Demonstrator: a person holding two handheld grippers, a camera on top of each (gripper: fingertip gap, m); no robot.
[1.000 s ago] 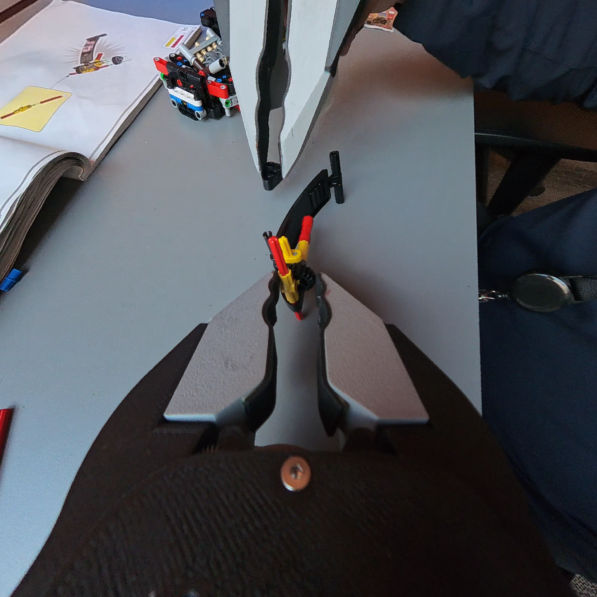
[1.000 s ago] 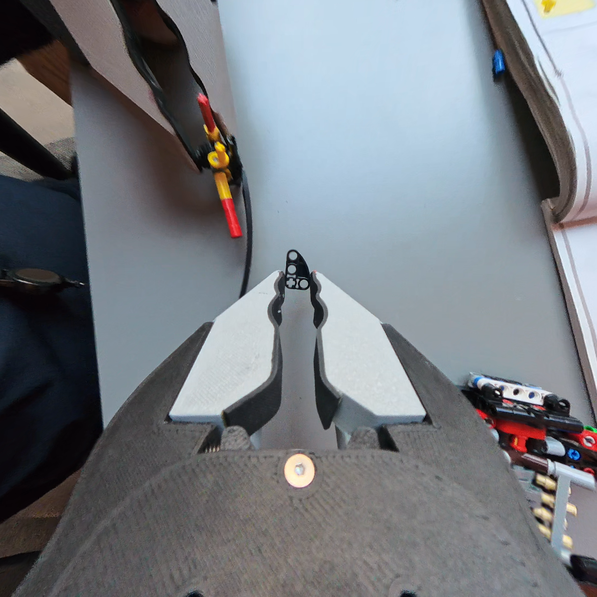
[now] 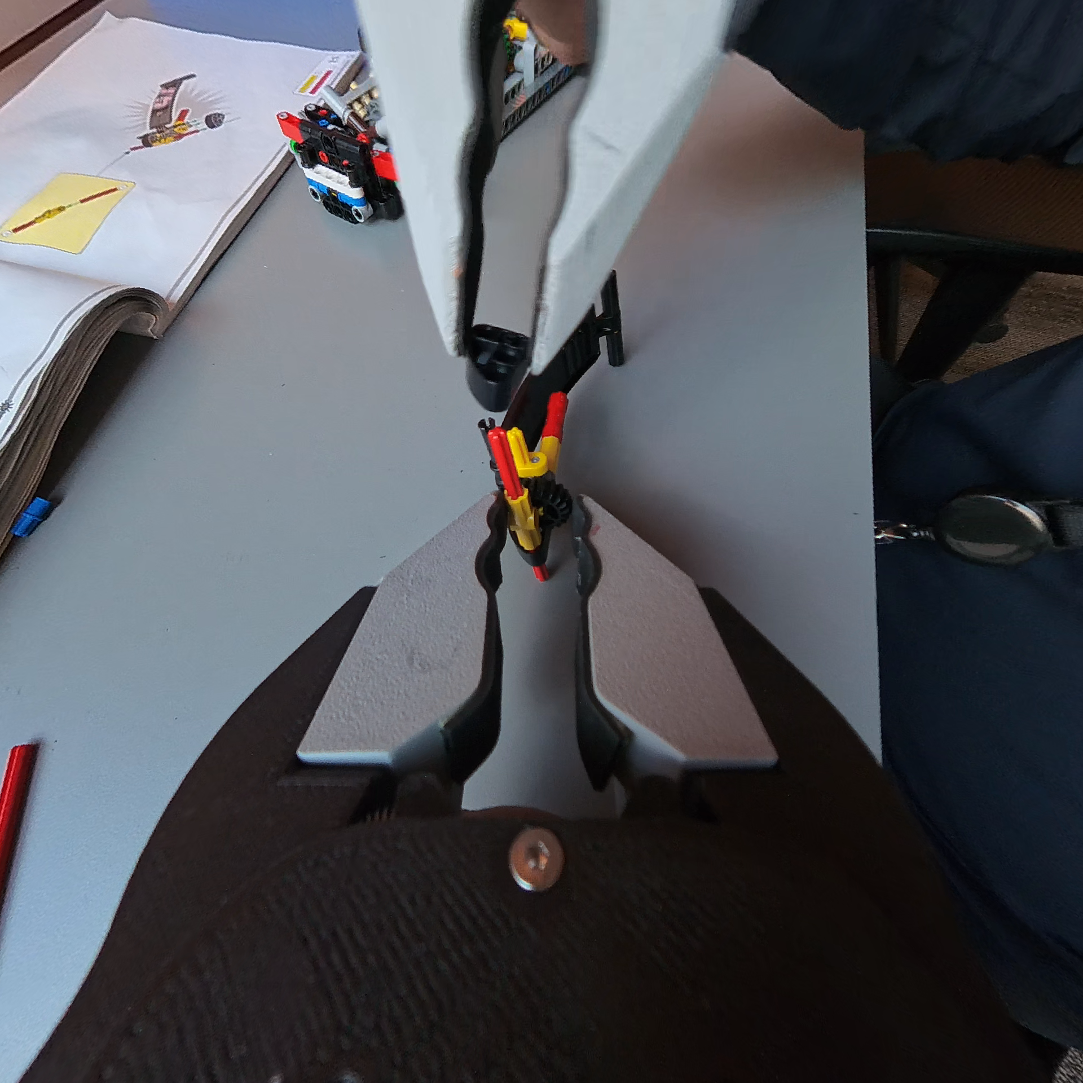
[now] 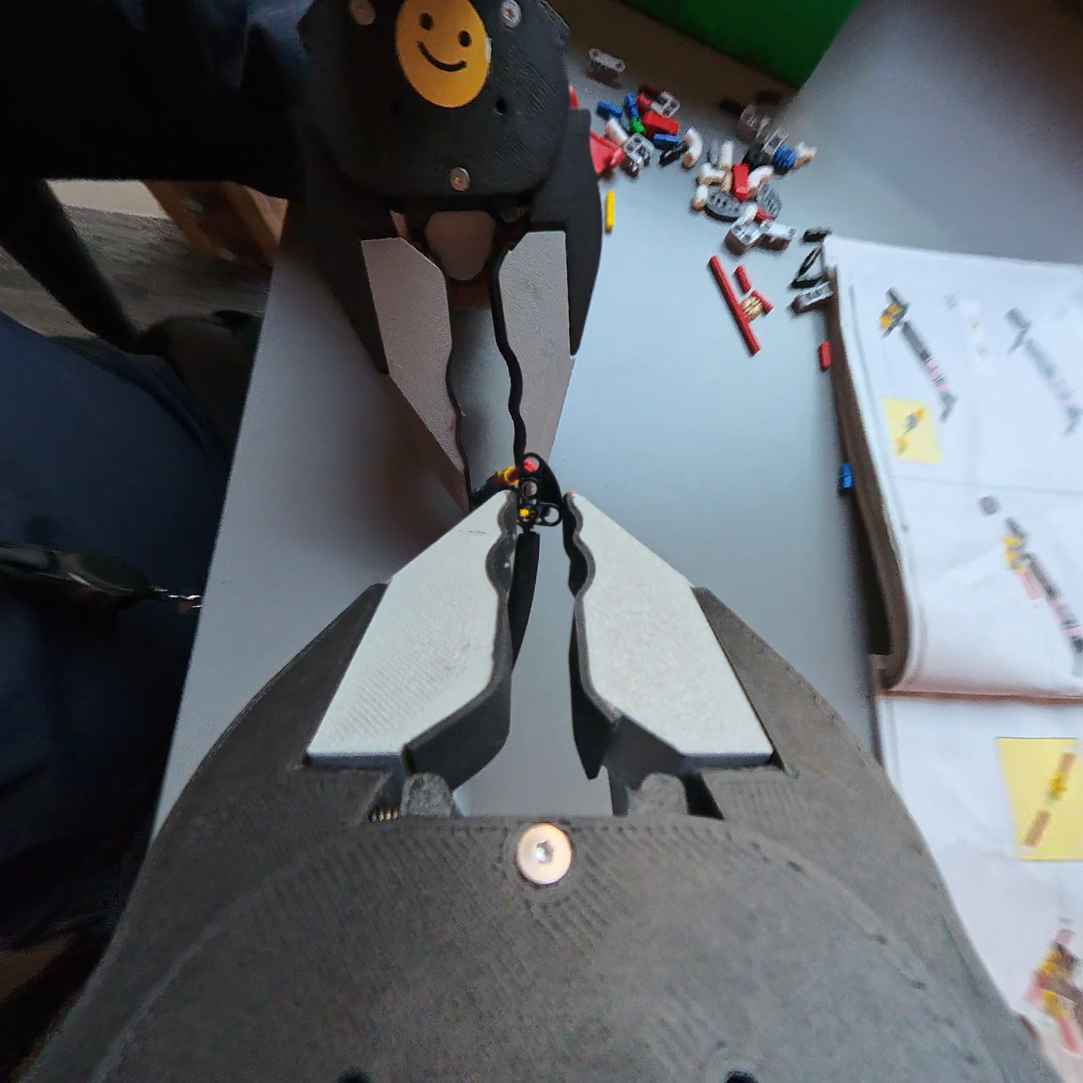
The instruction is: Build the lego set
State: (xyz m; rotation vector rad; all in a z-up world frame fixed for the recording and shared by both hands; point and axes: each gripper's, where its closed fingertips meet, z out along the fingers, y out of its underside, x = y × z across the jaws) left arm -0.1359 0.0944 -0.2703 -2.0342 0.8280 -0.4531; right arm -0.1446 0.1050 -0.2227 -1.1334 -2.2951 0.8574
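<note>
My left gripper [image 3: 538,513] is shut on a small brick assembly [image 3: 527,498] of red and yellow axles and black gears. The assembly is fixed to a black curved panel [image 3: 586,343] that runs away from me. My right gripper [image 3: 497,351] comes down from above, shut on a small black beam piece [image 3: 495,375] just beyond the assembly's axle tips. In the right wrist view my right gripper [image 4: 537,504] holds that black piece [image 4: 542,489] right in front of the left gripper [image 4: 498,469]. Red, grey and yellow ends show through its holes.
An open instruction booklet [image 3: 117,176] lies at the left, and also shows in the right wrist view [image 4: 967,469]. A part-built model [image 3: 340,164] stands behind it. Loose bricks [image 4: 703,158] and red axles [image 4: 735,305] lie farther off. The table edge [image 3: 870,410] borders a seated person's legs. The tips of one gripper are about 5 cm away from the tips of the other. The part-built model [image 3: 340,164] is about 20 cm from both grippers' fingertips.
My right gripper has moved in with the black piece and turned to face the left gripper, right up to the assembly's axle ends. The left gripper and its assembly have stayed put.
</note>
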